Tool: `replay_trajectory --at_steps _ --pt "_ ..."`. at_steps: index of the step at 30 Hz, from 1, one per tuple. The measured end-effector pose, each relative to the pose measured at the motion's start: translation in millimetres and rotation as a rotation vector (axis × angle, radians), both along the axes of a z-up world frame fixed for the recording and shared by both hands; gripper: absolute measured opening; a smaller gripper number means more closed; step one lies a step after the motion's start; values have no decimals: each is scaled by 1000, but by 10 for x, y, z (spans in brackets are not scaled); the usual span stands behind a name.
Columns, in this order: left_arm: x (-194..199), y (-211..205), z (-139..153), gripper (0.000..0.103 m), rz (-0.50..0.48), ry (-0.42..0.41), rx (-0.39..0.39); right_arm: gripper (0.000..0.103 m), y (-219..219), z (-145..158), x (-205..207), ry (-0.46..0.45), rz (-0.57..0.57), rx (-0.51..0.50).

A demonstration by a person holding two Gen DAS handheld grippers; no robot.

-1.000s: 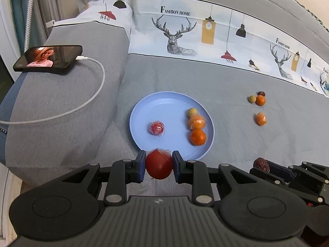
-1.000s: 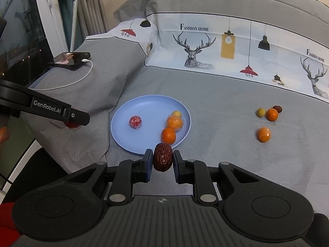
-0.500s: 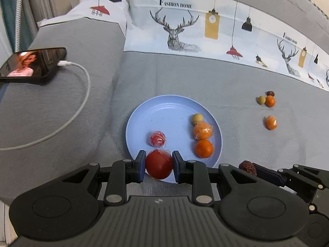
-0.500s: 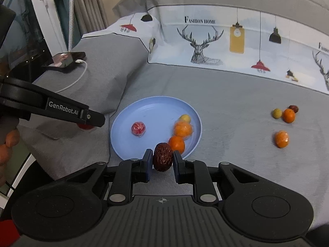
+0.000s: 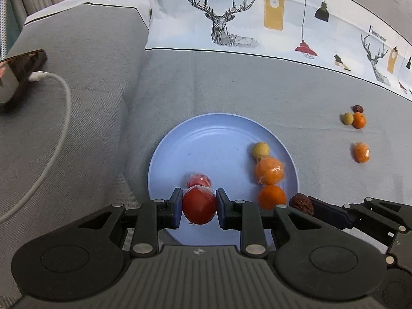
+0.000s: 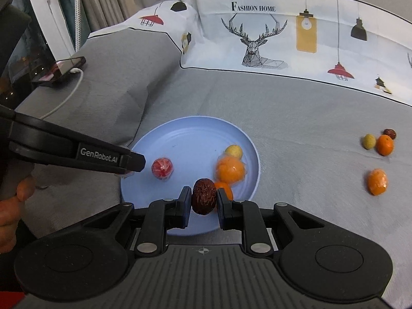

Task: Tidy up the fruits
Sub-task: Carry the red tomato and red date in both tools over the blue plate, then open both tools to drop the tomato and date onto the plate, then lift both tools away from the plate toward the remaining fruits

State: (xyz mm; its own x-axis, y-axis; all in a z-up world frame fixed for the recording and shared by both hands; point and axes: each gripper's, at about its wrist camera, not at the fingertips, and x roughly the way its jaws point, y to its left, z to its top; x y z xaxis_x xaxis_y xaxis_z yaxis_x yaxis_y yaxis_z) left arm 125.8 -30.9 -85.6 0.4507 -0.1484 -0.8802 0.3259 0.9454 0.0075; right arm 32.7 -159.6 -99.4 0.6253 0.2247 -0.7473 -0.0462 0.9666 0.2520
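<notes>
A blue plate (image 5: 206, 139) (image 6: 185, 139) lies on the grey bed cover. It holds a wrapped red fruit (image 5: 198, 179) (image 6: 162, 168), a yellow-green fruit (image 5: 260, 149), a wrapped orange (image 5: 269, 170) and a bare orange (image 5: 272, 196). My left gripper (image 5: 198, 207) is shut on a red tomato-like fruit (image 5: 198, 207) over the plate's near edge. My right gripper (image 6: 204, 200) is shut on a wrinkled brown date (image 6: 204, 196) over the plate's near right rim; it also shows in the left wrist view (image 5: 301, 204).
Loose fruits lie on the cover to the right: a small green fruit (image 6: 369, 141), an orange (image 6: 384, 144), a dark date (image 6: 389, 133) and a wrapped orange (image 6: 377, 181). A phone (image 5: 18, 74) with a white charging cable (image 5: 61, 118) lies on a pillow at left.
Both grippers have moved forward toward the plate with their fruits still held. The red fruit and the date now hang over the plate's near part.
</notes>
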Motion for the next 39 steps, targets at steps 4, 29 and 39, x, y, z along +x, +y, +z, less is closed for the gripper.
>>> replay_trajectory --at_steps 4,29,39 --pt "101 -37 -67 30 -3 -6 19 22 13 -75 129 7 12 0" --pt "-668 318 70 103 20 3 102 98 14 214 -601 65 -36 -53" --pt "-1037 405 403 103 35 -82 62 99 110 566 -939 -31 -68 -94"
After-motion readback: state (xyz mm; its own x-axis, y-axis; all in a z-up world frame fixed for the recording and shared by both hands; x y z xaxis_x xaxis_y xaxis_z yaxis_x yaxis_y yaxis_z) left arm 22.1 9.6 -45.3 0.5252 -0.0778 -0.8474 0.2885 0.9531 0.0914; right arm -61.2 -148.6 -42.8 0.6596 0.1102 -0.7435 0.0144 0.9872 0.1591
